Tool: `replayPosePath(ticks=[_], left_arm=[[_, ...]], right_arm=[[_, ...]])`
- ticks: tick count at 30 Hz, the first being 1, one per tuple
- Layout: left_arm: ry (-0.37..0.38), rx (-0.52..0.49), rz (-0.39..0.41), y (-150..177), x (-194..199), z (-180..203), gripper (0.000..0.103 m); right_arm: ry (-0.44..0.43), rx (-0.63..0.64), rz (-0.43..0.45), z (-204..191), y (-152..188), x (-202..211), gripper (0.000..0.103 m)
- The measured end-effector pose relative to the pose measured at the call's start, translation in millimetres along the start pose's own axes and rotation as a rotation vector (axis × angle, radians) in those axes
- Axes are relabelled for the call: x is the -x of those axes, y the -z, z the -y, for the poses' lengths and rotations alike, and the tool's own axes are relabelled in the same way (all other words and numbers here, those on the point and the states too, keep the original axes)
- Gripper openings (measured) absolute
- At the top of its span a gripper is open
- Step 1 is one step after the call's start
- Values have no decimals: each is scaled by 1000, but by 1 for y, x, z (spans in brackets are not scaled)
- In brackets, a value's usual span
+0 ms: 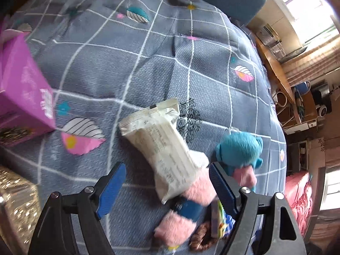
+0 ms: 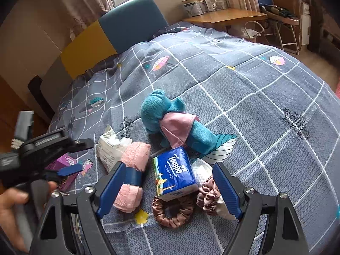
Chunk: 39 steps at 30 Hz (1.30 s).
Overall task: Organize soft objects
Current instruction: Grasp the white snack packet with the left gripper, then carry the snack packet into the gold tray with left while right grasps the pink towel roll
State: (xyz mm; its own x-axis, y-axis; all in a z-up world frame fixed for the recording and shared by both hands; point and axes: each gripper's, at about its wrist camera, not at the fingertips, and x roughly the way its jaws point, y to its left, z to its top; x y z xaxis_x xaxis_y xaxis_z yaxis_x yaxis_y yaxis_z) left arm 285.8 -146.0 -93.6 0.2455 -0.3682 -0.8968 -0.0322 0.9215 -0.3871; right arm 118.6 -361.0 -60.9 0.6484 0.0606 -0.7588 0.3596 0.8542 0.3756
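On the bed [image 2: 265, 97] I see, from the left, a purple box [image 2: 63, 162], white packet [image 2: 110, 146], pink towel roll [image 2: 132, 170], "Tempo Germany 1929" tissue pack [image 2: 174, 172], teal plush [image 2: 167, 116] behind, and scrunchies [image 2: 173, 212], clear only in the right view. My left gripper [image 1: 167, 189] and right gripper [image 2: 167, 189] both gape wide, empty

Purple box [image 1: 23, 89] cut off left

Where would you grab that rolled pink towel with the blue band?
Probably across the fluffy roll of the rolled pink fleece towel beside its dark blue paper band, coming from above. It lies flat on the grey checked quilt, so open fingers can straddle its narrow width.
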Motion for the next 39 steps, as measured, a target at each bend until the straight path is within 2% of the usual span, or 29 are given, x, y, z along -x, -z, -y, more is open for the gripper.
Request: replayPosePath(ticks=[4,8,11,13,15,19,22,26,31,36,39], left_arm=[[-36,-14,18,-6,-13,11,82],[-104,-27,17,-9,-31,18,80],[-106,-20,-34,-7,-46,11,60],[-81,-15,-16,-5,-42,5,54],[-85,-50,-2,-3,-36,6,48],[-98,-124,31,0,-17,8,47],[-128,-221,50,4,-4,17,47],[-141,-312,110,0,27,29,45],[-124,-285,234,-35,92,19,45],[-199,-204,373,-72,168,-34,45],[-247,-131,433,-87,206,-86,45]], right_arm=[[-26,8,-18,-3,1,-3,85],[-33,40,-25,-10,4,-4,85],[-27,61,-21,-13,5,-5,85],[-27,69,-27,-15,6,-6,85],[-36,83,-35,-18,7,-9,85],[-53,160,-68,-32,14,-17,85],[-66,231,-111,-46,22,-25,85],[-75,290,-180,-59,34,-41,82],[-123,290,-238,-71,39,-58,81],[-93,240,-269,-77,36,-81,81],[-53,216,-268,-77,34,-93,81]])
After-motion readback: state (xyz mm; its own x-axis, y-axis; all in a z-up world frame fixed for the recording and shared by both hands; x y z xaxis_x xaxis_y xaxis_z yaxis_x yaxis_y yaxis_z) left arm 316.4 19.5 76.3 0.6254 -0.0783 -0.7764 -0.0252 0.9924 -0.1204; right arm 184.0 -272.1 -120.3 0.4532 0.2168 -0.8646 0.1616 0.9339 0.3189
